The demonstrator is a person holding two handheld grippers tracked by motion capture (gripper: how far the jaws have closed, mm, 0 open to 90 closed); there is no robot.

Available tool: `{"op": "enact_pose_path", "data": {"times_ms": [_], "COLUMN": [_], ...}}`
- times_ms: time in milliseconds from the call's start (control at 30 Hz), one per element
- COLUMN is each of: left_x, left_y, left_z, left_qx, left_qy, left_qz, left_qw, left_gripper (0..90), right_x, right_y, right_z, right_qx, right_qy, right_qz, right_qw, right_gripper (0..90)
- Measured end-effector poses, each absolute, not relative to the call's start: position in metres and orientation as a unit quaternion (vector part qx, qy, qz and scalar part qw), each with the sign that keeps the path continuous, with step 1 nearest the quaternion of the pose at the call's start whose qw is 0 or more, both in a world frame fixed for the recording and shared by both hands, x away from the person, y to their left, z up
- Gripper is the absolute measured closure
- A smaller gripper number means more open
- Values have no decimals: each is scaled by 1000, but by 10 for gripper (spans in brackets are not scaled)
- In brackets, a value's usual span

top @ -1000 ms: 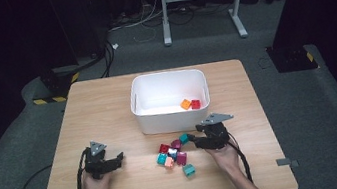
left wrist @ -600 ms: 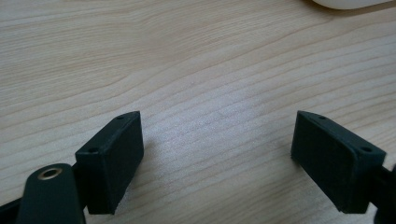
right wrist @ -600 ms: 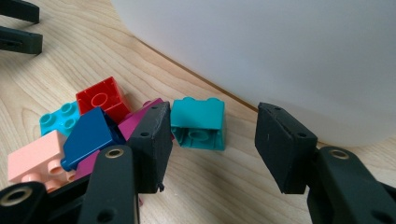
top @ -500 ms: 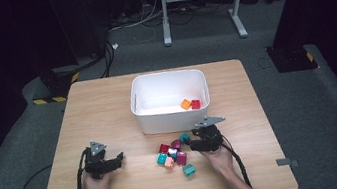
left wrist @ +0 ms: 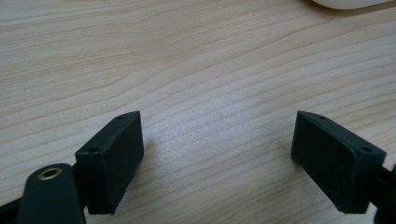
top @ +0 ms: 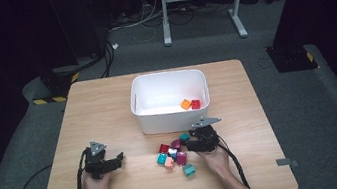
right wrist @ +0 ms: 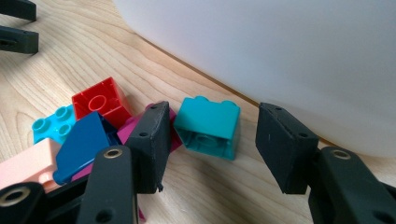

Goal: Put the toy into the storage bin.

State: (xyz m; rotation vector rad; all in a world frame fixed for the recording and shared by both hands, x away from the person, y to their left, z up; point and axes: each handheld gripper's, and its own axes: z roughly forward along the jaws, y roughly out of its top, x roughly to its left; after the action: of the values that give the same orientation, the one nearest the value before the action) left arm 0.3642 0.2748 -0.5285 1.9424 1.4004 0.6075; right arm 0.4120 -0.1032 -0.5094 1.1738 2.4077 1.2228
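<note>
At the near edge of the light wooden counter [top: 108,108], two forearms come in from below, each hand carrying a black two-jaw gripper. The left gripper [left wrist: 217,154] is held low over bare wood, its jaws spread wide with nothing between them; in the high view it sits well to the left of the bricks. The right gripper [right wrist: 210,140] is lowered at the right end of a small pile of plastic building bricks, its jaws standing apart on either side of a teal studded plastic brick [right wrist: 208,126], which rests tilted on the counter; a gap is seen between the brick and the right pad, so the brick is not clamped. Just left of that brick, a magenta brick [right wrist: 135,127], a red brick [right wrist: 100,100], a dark blue sloped brick [right wrist: 84,140], a light blue brick [right wrist: 51,123] and a pale pink brick [right wrist: 28,165] are crowded together. Close behind the teal brick the wall of a white rectangular plastic tub [top: 160,118] is seen, and inside it an orange brick [top: 185,104] and a second red brick [top: 195,104] lie side by side.
</note>
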Motion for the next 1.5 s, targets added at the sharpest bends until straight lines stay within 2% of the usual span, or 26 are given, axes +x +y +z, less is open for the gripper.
{"op": "enact_pose_path", "data": {"times_ms": [467, 967, 1500], "left_x": [364, 364, 364], "left_y": [275, 275, 275], "left_z": [-529, -529, -529], "left_qx": [742, 743, 743], "left_qy": [535, 535, 535], "left_qz": [232, 232, 232], "left_qw": [329, 329, 329], "left_gripper": [171, 171, 171], "right_x": [418, 414, 407], "right_y": [-92, -92, -103], "right_z": [-516, -518, -513], "right_qx": [399, 393, 382], "right_qy": [821, 825, 830], "right_qz": [396, 386, 385], "right_qw": [103, 128, 131], "right_gripper": [460, 580, 587]}}
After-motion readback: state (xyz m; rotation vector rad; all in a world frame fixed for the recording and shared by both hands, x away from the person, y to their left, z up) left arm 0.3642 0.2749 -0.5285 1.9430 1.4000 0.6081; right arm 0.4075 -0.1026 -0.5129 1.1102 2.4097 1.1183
